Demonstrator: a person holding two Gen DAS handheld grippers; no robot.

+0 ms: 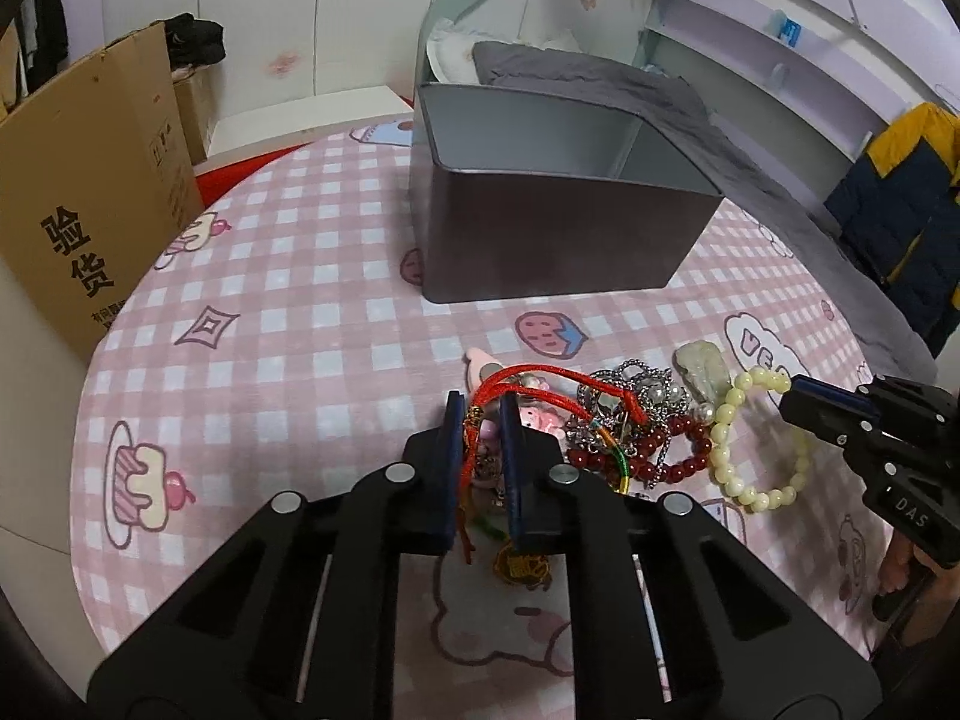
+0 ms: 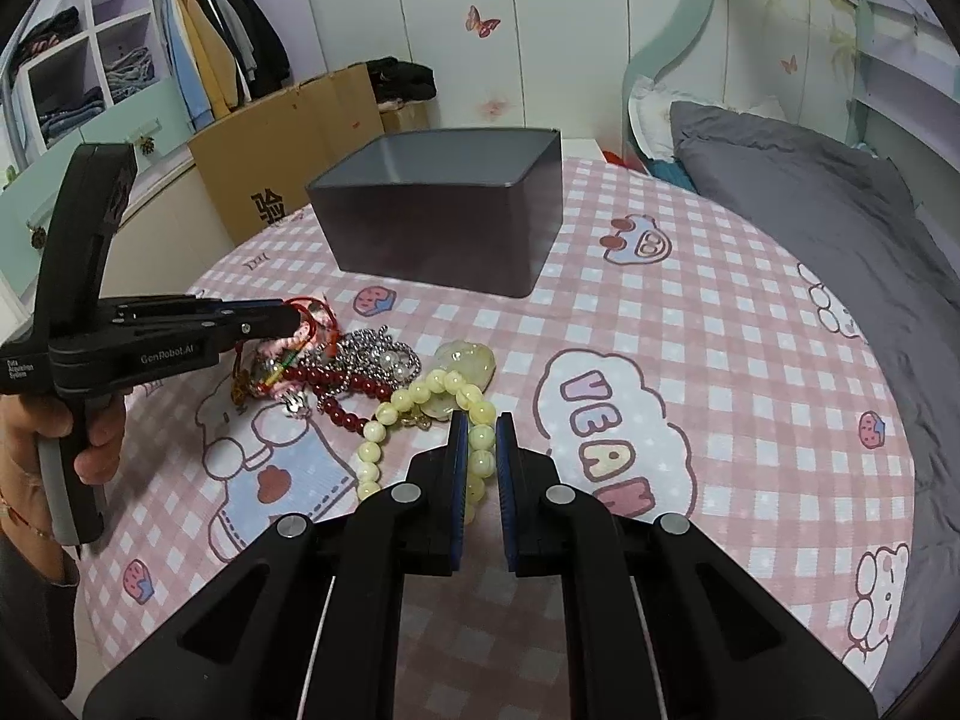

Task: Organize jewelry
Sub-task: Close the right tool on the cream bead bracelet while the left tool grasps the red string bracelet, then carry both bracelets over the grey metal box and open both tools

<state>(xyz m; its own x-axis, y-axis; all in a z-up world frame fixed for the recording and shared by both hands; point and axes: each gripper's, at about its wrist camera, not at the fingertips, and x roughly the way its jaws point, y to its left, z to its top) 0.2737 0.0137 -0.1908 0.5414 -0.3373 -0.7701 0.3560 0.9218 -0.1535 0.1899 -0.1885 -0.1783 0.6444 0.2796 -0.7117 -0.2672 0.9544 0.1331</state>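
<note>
Between the left gripper (image 1: 483,420) fingers runs a red cord (image 1: 540,378), with a pink charm (image 1: 534,417) just past the tips; the jaws are nearly together and seem to pinch the cord, though I cannot be sure the grip is firm. A gold tassel (image 1: 522,570) hangs below them. The right gripper (image 2: 482,426) stands narrowly parted astride one side of the cream bead bracelet (image 2: 414,402); whether its pads press the beads cannot be told.

Just beyond lies the tangle: dark red beads (image 2: 336,390), a silver chain (image 2: 384,354) and a pale stone pendant (image 2: 462,363), all touching on the pink checked cloth (image 2: 690,312).

Farther on, straight ahead of both grippers, sits the open grey box (image 2: 444,228), well apart from the pile. Since the red cord loops rightward into the tangle, lifting it will likely drag its neighbours; the left gripper has the shorter path to the box.
</note>
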